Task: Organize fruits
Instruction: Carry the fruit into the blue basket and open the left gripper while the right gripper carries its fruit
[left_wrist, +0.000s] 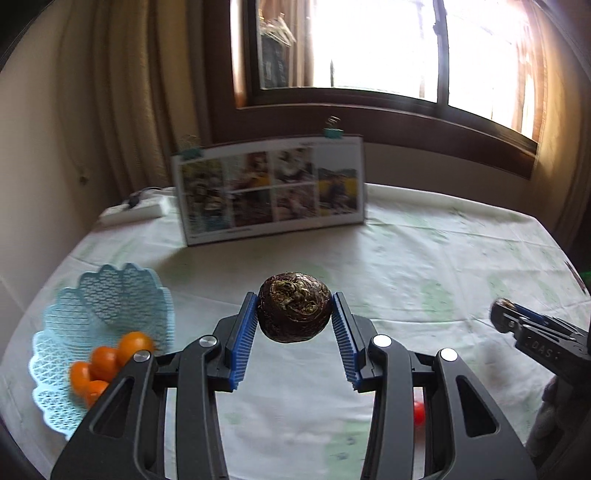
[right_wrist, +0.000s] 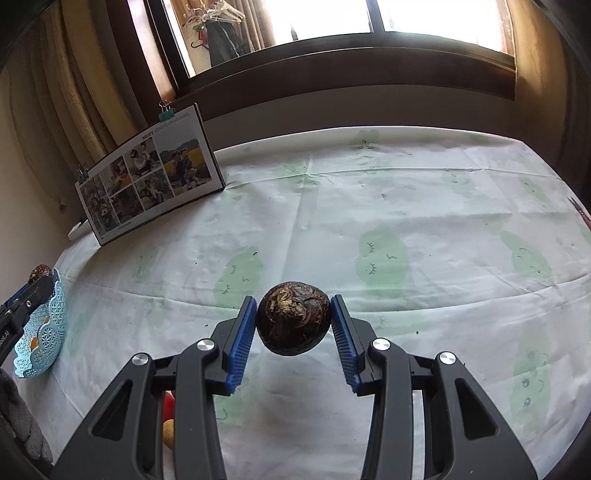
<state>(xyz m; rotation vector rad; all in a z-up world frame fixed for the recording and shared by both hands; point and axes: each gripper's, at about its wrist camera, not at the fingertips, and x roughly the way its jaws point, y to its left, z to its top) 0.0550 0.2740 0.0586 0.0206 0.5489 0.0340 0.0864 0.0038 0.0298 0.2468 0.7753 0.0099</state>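
Both my grippers, left (left_wrist: 294, 314) and right (right_wrist: 293, 319), clench dark round fruits (left_wrist: 294, 312) (right_wrist: 293, 318) between blue pads; basket (left_wrist: 55, 354) sits left of them.

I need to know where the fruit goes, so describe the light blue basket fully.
The light blue basket is a shallow openwork dish, plastic by its look, with a scalloped lattice rim. It sits on the tablecloth at the table's left edge, upright. Several small orange fruits lie inside. The left gripper, shut on a dark round fruit, hovers to its right, not touching it.
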